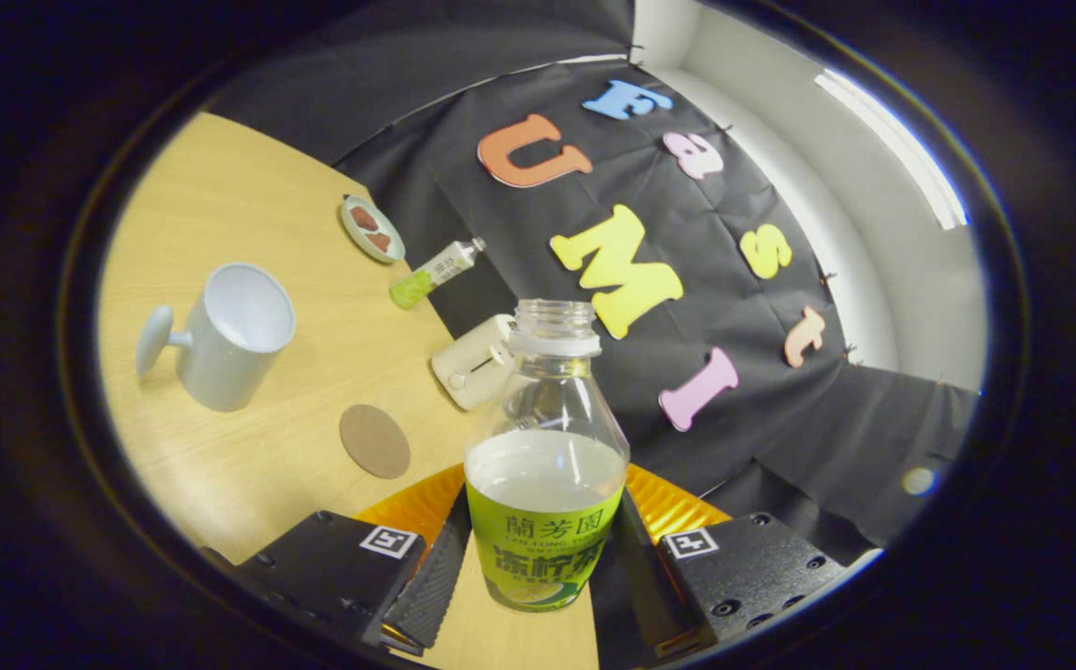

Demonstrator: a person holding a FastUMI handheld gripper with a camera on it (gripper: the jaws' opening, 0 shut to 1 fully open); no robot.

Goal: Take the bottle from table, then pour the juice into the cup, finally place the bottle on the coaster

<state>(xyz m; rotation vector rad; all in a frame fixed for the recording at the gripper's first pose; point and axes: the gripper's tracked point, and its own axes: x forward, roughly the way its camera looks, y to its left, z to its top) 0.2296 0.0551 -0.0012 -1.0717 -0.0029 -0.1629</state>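
A clear bottle (545,419) with a green label and no cap stands between my fingers, holding pale juice up to its shoulder. My gripper (538,569) is shut on the bottle, one finger pressing each side of the label. The whole scene appears tilted. Beyond the fingers to the left, a white cup (233,337) with a knobbed handle stands on the wooden table (249,205), its mouth open and turned toward me. A round brown coaster (374,440) lies flat on the table between the cup and the bottle, just ahead of my left finger.
A small white box (475,361) sits behind the bottle near the table's far edge. Farther back lie a small bottle with green liquid (434,274) and a little dish (371,228) holding red pieces. Black cloth walls the booth beyond the table.
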